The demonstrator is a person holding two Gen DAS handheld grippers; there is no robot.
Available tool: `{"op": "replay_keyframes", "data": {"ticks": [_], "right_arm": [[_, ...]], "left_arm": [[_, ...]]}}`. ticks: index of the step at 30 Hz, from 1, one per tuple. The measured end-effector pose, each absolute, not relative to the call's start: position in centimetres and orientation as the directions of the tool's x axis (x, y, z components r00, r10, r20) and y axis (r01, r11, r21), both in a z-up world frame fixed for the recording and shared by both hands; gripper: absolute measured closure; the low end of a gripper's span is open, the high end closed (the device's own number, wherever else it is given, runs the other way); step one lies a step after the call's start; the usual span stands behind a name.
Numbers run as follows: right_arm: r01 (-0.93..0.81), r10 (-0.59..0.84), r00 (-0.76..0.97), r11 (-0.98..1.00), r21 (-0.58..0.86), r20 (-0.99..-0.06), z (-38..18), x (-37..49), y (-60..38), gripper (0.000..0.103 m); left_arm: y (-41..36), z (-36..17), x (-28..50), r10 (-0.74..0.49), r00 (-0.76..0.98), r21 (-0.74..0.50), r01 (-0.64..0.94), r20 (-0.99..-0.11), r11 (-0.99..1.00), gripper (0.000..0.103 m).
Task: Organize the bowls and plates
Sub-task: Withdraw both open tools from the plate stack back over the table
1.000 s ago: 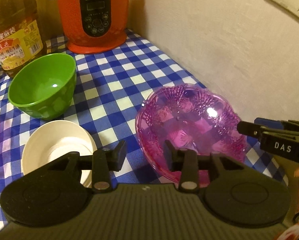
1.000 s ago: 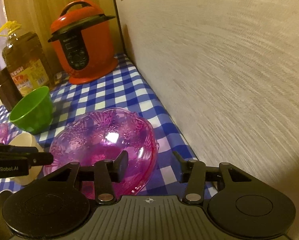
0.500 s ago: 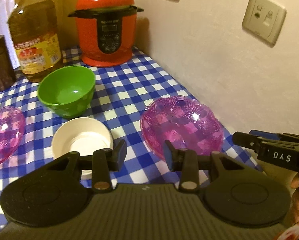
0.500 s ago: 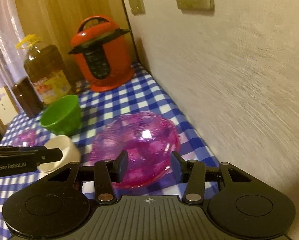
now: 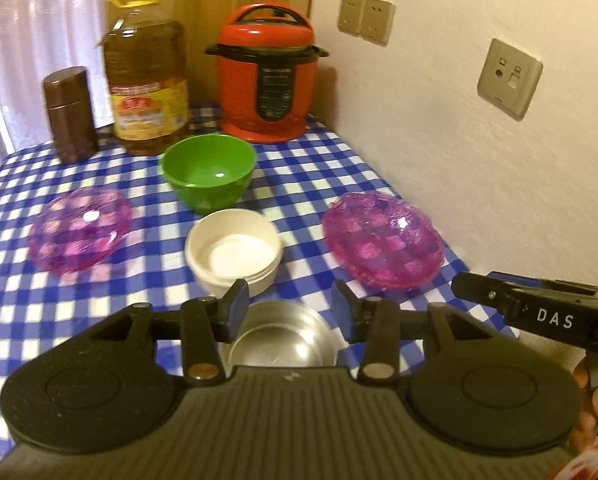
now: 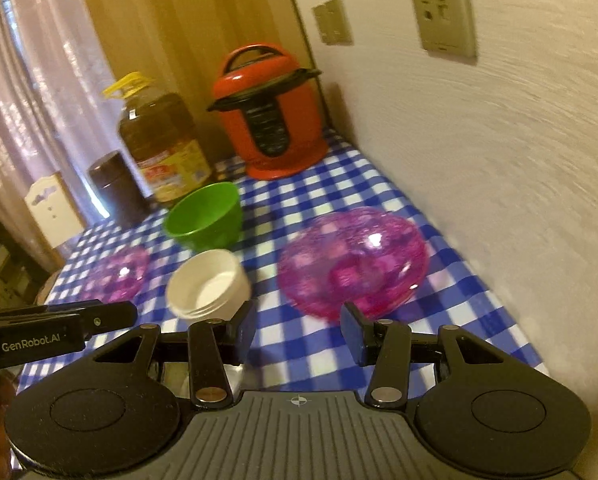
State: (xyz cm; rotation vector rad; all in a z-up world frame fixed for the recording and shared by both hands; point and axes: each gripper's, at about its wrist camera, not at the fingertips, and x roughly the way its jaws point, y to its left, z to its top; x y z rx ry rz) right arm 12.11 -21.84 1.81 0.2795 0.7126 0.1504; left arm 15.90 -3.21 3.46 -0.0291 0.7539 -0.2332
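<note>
Pink plate (image 5: 383, 240) by wall, long axis along the wall

A blue-and-white checked tablecloth (image 5: 99, 312) carries a green bowl (image 5: 209, 172), a white bowl (image 5: 233, 250), a silvery steel bowl (image 5: 283, 344), two translucent pink plates at nine (image 5: 79, 236) and three o'clock (image 5: 383, 252), and a red-and-black pressure cooker (image 5: 269, 76) at twelve.
</note>
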Motion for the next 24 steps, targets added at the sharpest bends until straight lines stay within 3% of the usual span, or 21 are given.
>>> {"op": "replay_keyframes", "data": {"ticks": [24], "right_arm": [[-0.274, 0.361, 0.658, 0.932, 0.237, -0.661, 1.4, 6.1, -10.3, 0.056]], "left_arm": [[7.4, 3.6, 5.4, -0.02, 0.722, -0.074, -0.044, -0.692, 0.996, 0.055]]}}
